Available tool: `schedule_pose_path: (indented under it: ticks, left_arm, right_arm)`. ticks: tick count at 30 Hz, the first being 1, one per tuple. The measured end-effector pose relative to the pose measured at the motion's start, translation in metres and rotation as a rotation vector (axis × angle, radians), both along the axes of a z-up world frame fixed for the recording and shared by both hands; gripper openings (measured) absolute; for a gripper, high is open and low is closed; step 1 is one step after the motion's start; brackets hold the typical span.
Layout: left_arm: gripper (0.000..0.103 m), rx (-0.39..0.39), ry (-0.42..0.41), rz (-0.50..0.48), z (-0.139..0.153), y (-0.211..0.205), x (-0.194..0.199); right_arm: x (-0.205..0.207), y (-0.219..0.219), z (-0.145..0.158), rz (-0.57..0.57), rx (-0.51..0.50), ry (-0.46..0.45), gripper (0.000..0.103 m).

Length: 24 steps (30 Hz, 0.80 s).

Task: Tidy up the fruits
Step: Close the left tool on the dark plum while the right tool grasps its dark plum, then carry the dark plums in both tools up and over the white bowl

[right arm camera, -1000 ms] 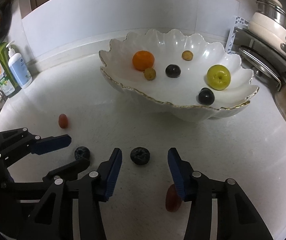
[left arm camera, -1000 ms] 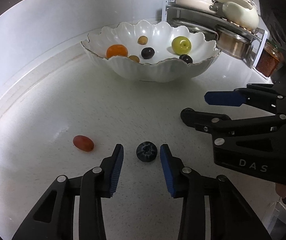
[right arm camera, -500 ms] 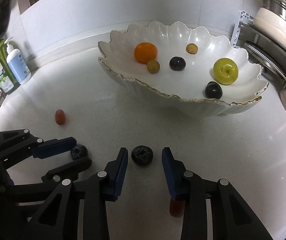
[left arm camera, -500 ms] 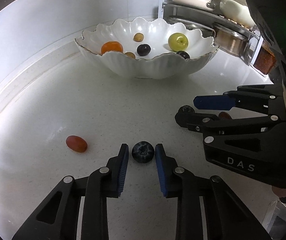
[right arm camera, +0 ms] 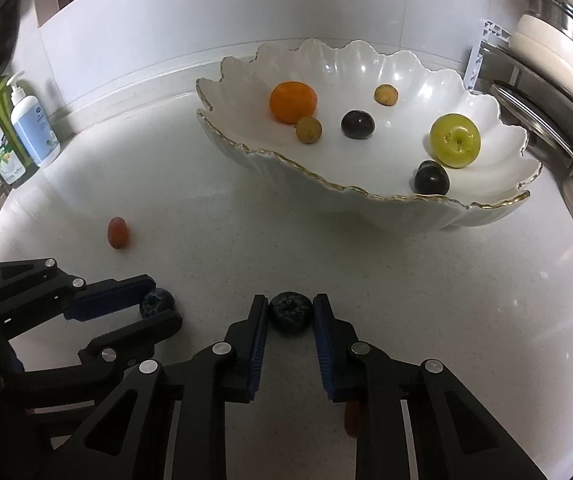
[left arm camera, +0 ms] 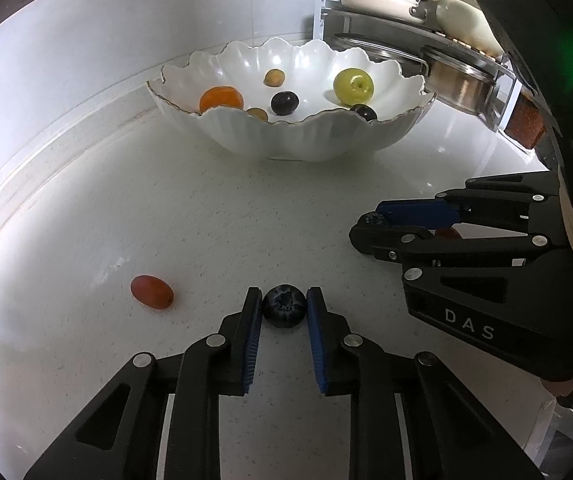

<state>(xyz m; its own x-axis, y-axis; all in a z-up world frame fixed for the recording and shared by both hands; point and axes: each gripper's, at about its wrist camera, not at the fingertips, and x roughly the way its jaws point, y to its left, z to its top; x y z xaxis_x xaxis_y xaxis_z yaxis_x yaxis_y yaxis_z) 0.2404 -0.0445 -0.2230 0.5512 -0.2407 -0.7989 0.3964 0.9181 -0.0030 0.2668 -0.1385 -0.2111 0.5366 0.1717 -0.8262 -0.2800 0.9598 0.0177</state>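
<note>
Two blueberries lie on the white counter. My left gripper (left arm camera: 283, 295) is closing on one blueberry (left arm camera: 284, 312), and both blue pads touch its sides. My right gripper (right arm camera: 290, 302) is closing the same way on the other blueberry (right arm camera: 290, 315), pads against it. Each gripper also shows from the side in the other wrist view: the right gripper (left arm camera: 368, 224) and the left gripper (right arm camera: 164, 302). A scalloped white bowl (left arm camera: 294, 142) behind them holds an orange (right arm camera: 292, 102), a green apple (right arm camera: 454, 140) and several small fruits. A red grape (left arm camera: 151, 292) lies left of my left gripper.
Another red grape (right arm camera: 352, 416) lies half hidden under my right gripper's fingers. A dish rack with pots and plates (left arm camera: 426, 52) stands at the right, with a red jar (left arm camera: 524, 120). Two soap bottles (right arm camera: 2, 132) stand by the wall at the left.
Both grippers' jaws have closed in from wide apart until the pads touch their blueberries. Neither gripper has shifted much, and the berries still rest on the counter.
</note>
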Motion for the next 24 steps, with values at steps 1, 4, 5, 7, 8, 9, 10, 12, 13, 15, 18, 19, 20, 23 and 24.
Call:
schedule_pose_path:
  ticks: [1,4,5,7,8,9,10,12,13,15,18,19,20,23,24]
  left_arm:
    - [0.023,0.002,-0.003,0.001,0.0,0.0,0.0]
    - [0.023,0.0,-0.01,0.002,0.003,0.001,0.0]
    - [0.023,0.001,-0.012,0.002,0.004,0.001,0.0]
    - [0.023,-0.001,-0.018,0.002,0.006,0.001,-0.001]
    - [0.023,-0.001,-0.022,0.002,0.008,0.001,-0.002]
    - [0.023,-0.001,-0.024,0.002,0.009,0.002,-0.003]
    - [0.023,-0.001,-0.028,0.002,0.011,0.002,-0.004]
    - [0.023,0.0,-0.034,0.002,0.014,0.003,-0.006]
    - [0.023,-0.001,-0.036,0.002,0.015,0.003,-0.007]
    - [0.023,-0.004,-0.042,0.001,0.02,0.005,-0.009]
    - [0.023,-0.007,-0.053,0.001,0.026,0.007,-0.011]
    - [0.023,-0.008,-0.055,0.001,0.029,0.007,-0.012]
    - [0.023,-0.008,-0.058,0.001,0.031,0.007,-0.013]
    - [0.023,-0.009,-0.068,-0.001,0.038,0.007,-0.017]
    - [0.023,-0.012,-0.069,-0.001,0.04,0.007,-0.018]
  right_arm:
    - [0.0,-0.001,0.0,-0.002,0.0,-0.001,0.024]
    - [-0.002,-0.001,0.003,-0.006,-0.001,-0.008,0.024]
    - [-0.003,-0.001,0.005,-0.007,-0.001,-0.01,0.024]
    - [-0.004,-0.001,0.007,-0.009,-0.001,-0.015,0.024]
    - [-0.005,-0.001,0.009,-0.01,0.0,-0.018,0.024]
    - [-0.006,-0.001,0.01,-0.012,-0.001,-0.022,0.024]
    - [-0.007,-0.001,0.011,-0.014,0.0,-0.024,0.024]
    - [-0.01,-0.001,0.016,-0.018,0.002,-0.03,0.024]
    - [-0.011,-0.001,0.017,-0.019,0.003,-0.034,0.024]
    - [-0.013,0.0,0.022,-0.022,0.004,-0.043,0.024]
    - [-0.018,-0.001,0.029,-0.028,0.009,-0.056,0.024]
    - [-0.019,-0.001,0.031,-0.031,0.011,-0.059,0.024]
    - [-0.021,-0.002,0.033,-0.035,0.013,-0.063,0.024]
    - [-0.025,-0.003,0.04,-0.045,0.02,-0.072,0.024]
    - [-0.026,-0.004,0.042,-0.048,0.022,-0.076,0.024]
